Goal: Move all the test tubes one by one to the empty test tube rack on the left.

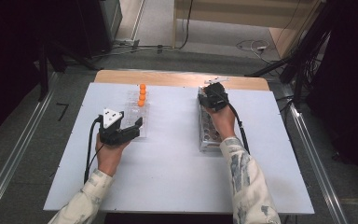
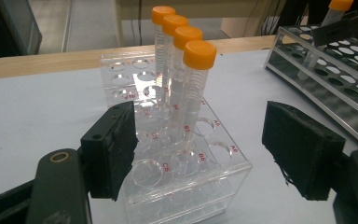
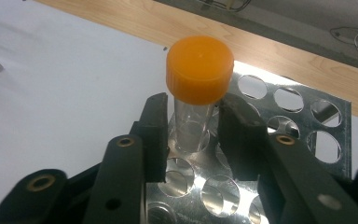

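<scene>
Right hand-held gripper (image 3: 193,128) clamped on the orange-capped clear plastic tube (image 3: 196,93) upright in the perforated metal rack (image 3: 303,116) at far right of the white counter (image 1: 168,154); if lifted askew, likely to jam in its hole.

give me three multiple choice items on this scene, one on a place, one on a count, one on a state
1. Where does the tube between the right claw's jaws stand?
A. in the clear plastic rack
B. in the shiny metal rack
C. flat on the white table

2. How many orange-capped tubes stand in the clear plastic rack?
A. two
B. four
C. six

3. How does the left claw stand?
A. open around the clear rack's near end
B. shut on a tube
C. shut on nothing

Key: 1 B, the orange-capped clear tube sits in a hole of the shiny metal rack, right claw around it. 2 B, four caps line up in the clear plastic rack. 3 A, left claw pads stand apart, clear of the tubes.
</scene>
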A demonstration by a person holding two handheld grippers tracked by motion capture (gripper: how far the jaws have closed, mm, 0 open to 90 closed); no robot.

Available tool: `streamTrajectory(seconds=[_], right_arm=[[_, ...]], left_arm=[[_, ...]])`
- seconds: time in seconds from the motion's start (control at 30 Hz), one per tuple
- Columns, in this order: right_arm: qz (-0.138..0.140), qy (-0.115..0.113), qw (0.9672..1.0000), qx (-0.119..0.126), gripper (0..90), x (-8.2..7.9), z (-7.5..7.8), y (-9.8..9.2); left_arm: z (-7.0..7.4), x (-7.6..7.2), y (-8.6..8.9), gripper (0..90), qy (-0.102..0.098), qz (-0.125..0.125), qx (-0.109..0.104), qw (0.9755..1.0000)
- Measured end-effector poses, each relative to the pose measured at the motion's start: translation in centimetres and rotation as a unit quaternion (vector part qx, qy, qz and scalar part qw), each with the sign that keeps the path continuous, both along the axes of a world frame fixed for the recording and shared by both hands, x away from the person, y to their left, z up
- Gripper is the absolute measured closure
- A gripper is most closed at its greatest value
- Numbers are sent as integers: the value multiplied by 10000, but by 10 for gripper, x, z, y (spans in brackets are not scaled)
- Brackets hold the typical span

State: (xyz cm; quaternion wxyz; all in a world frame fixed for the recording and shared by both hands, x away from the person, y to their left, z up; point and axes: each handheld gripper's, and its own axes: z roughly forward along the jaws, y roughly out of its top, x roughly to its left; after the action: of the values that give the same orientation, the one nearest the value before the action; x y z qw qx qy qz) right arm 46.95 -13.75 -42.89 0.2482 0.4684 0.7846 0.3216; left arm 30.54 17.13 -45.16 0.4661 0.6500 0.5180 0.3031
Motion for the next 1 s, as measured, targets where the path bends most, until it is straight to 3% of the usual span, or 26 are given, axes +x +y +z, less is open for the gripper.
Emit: streamTrajectory(seconds=[0.2,0.77,1.0], right_arm=[[29,-29,10000,-49,710,-1,0,1],[-30,-309,9993,194,714,-6,5,-1],[-40,-518,9982,299,718,-11,14,-3]], left_arm=[[0,0,-2,265,-1,-39,9,10000],[0,0,0,265,-1,-35,-23,10000],[0,0,1,264,1,-35,-11,10000]])
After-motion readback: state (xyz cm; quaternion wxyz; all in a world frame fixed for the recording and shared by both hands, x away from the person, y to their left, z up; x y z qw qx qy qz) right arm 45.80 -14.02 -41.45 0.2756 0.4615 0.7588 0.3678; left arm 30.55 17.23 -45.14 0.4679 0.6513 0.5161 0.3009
